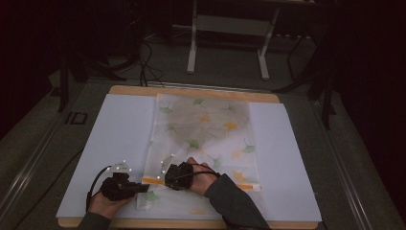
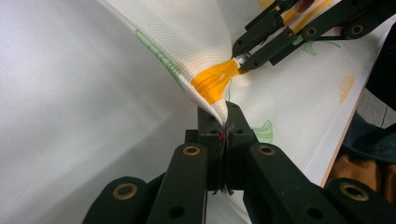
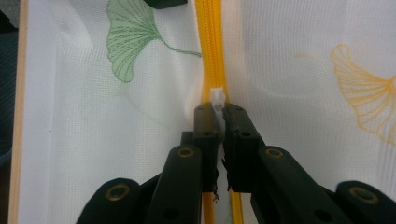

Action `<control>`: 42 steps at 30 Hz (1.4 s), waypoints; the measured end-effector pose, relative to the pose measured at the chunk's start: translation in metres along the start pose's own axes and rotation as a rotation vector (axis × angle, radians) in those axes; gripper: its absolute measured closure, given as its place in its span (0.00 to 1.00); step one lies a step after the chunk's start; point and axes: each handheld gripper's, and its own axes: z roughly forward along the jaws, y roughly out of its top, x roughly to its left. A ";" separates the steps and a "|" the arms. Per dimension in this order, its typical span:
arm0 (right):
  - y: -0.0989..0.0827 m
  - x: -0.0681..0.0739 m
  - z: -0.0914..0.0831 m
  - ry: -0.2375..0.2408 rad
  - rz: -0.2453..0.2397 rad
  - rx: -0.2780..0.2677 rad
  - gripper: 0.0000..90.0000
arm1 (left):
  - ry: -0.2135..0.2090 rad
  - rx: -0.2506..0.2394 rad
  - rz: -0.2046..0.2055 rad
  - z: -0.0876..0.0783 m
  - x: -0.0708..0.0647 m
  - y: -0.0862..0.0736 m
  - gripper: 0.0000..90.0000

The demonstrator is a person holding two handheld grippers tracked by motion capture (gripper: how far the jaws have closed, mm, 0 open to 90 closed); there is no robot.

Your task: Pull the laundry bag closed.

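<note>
While both hands sit low at the near edge of the surface (image 1: 119, 93), I have the mesh bag (image 1: 206, 129) lying flat on the white sheet (image 1: 119, 139) that covers the middle of it, the bag printed with green and yellow ginkgo leaves and running away from me toward the far edge. Its orange zipper (image 1: 201, 182) crosses the near end of the bag. My left claw (image 1: 139, 188) is closed tight on the fabric at the zipper's left end; in the left gripper view the claw (image 2: 224, 122) pinches a raised fold of mesh right beside the bunched orange zipper (image 2: 212, 81), which is lifted off the sheet there. My right claw (image 1: 168, 178) sits just beside it on the zipper line, also closed; in the right gripper view the claw (image 3: 218, 114) grips the small white zipper pull (image 3: 218, 97), with the zipper (image 3: 212, 42) running straight ahead between a green leaf print and an orange one. The left gripper view also catches the right claw (image 2: 239, 58) clamped at the zipper. The two claws are close together, not touching.
</note>
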 end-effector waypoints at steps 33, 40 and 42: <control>-0.014 0.001 -0.008 -0.023 -0.002 0.038 0.94 | -0.001 -0.011 -0.003 -0.002 0.000 0.000 0.99; -0.017 0.001 -0.010 -0.025 0.001 0.042 0.94 | -0.001 -0.010 -0.003 -0.002 0.001 0.000 0.99; -0.018 0.001 -0.010 -0.026 0.000 0.045 0.94 | -0.001 -0.010 -0.003 -0.002 0.001 0.000 0.99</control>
